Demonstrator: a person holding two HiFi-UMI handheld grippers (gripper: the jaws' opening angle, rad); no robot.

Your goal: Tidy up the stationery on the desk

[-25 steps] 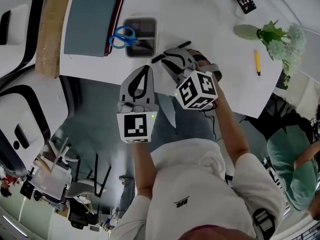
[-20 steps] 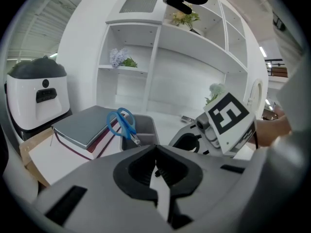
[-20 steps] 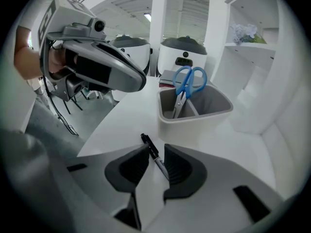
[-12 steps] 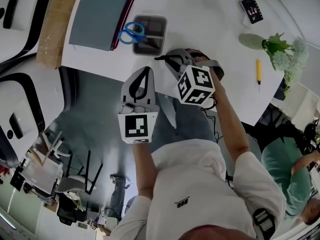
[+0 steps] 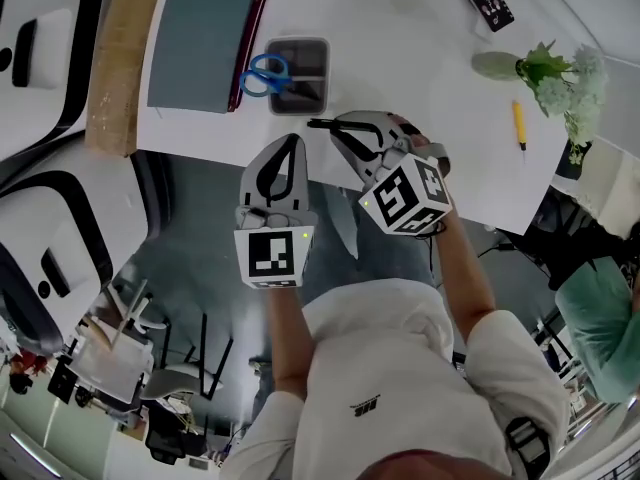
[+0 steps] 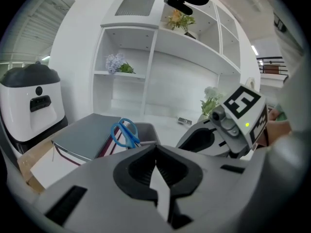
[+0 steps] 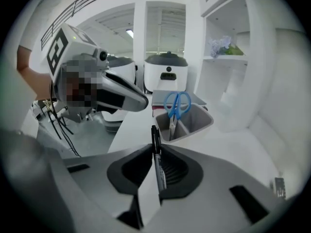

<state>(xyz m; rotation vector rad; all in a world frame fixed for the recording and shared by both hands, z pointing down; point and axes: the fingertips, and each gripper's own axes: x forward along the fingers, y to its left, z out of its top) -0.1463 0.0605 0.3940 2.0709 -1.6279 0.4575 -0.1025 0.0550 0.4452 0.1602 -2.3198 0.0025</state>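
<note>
Right gripper (image 5: pixel 338 128) is closed on a black pen (image 7: pixel 156 155), which is clamped lengthwise between the pads and sticks out ahead of the fingertips. Left gripper (image 6: pixel 156 148) is shut with the tips touching and nothing held between them. In the head view the left gripper (image 5: pixel 289 144) is held just beside the right one, on its left, with the tips at the near edge of the white desk (image 5: pixel 400 28). A grey holder (image 7: pixel 197 122) is seen just ahead of the right fingertips and slightly to their right, with the pen (image 5: pixel 322 124) pointed roughly toward it but apart from it. Blue scissors (image 7: pixel 177 104) are stood handles-up in one compartment of the holder (image 5: pixel 322 66). From the left fingers, the scissors (image 6: pixel 124 132) and holder (image 6: pixel 146 129) are seen ahead and a bit left. A grey notebook (image 5: pixel 200 46) is laid just left of the holder, further left of both sets of fingers, and a brown cardboard strip (image 5: pixel 118 63) is laid beyond it at the desk's left edge. A yellow pencil (image 5: pixel 518 125) is left on the desk well apart to the right of the right fingers, near a bunch of flowers (image 5: pixel 560 83). A dark phone-like item (image 5: pixel 488 0) is seen far ahead and to the right; its type cannot be told.
</note>
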